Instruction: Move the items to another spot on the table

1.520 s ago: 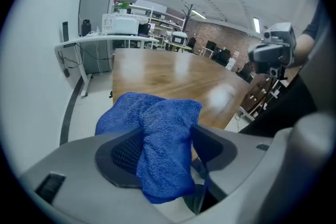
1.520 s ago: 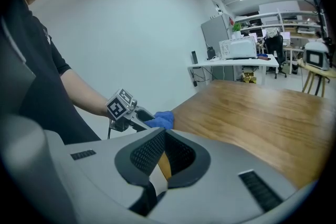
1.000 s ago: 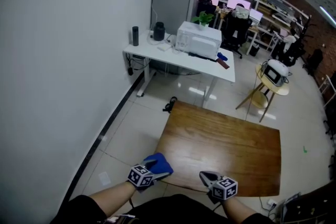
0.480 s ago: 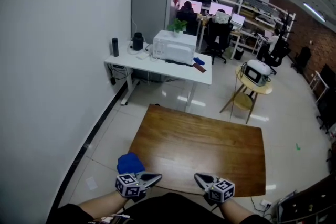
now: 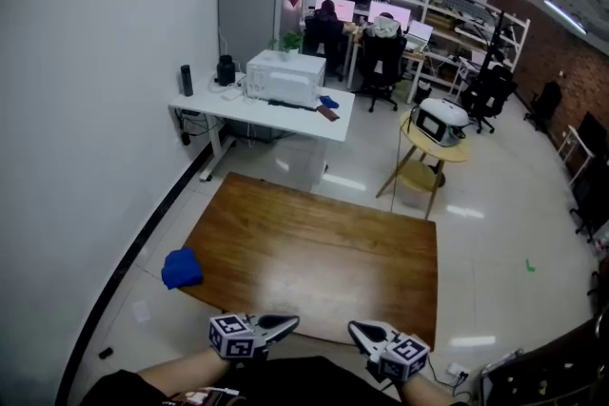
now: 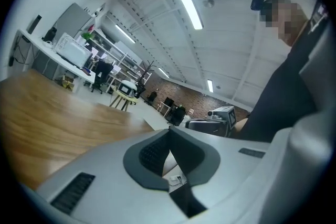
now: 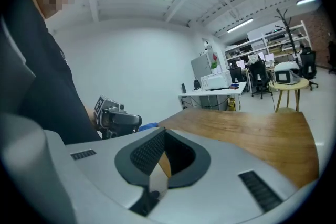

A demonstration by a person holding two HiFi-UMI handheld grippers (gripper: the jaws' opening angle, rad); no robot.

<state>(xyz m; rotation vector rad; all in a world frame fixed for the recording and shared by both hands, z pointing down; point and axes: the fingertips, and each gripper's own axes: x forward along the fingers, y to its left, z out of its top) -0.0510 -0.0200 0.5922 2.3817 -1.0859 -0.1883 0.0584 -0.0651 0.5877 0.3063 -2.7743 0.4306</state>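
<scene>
Both tongs are pressed together with nothing between them. The left tongs (image 5: 285, 323) and the right tongs (image 5: 360, 331) hang side by side just off the near edge of the wooden counter (image 5: 324, 252), tips turned toward each other. The only item in sight is a blue cloth (image 5: 181, 268), well to the left of the left tongs, at the counter's near-left corner. From the head view I cannot tell whether it lies on the corner, hangs over the edge, or sits on the floor just beside it. It looks like a crumpled, limp bundle, so it is probably very light and soft, with nothing to break and little chance of slipping once pinched. It will likely sag and trail when lifted, and a loose fold could drag on the counter edge. The best hold seems to be the raised middle of the heap, where the folds bunch together, rather than a thin outer flap. For that the tongs would need to spread first, then close deep into the bulk.
</scene>
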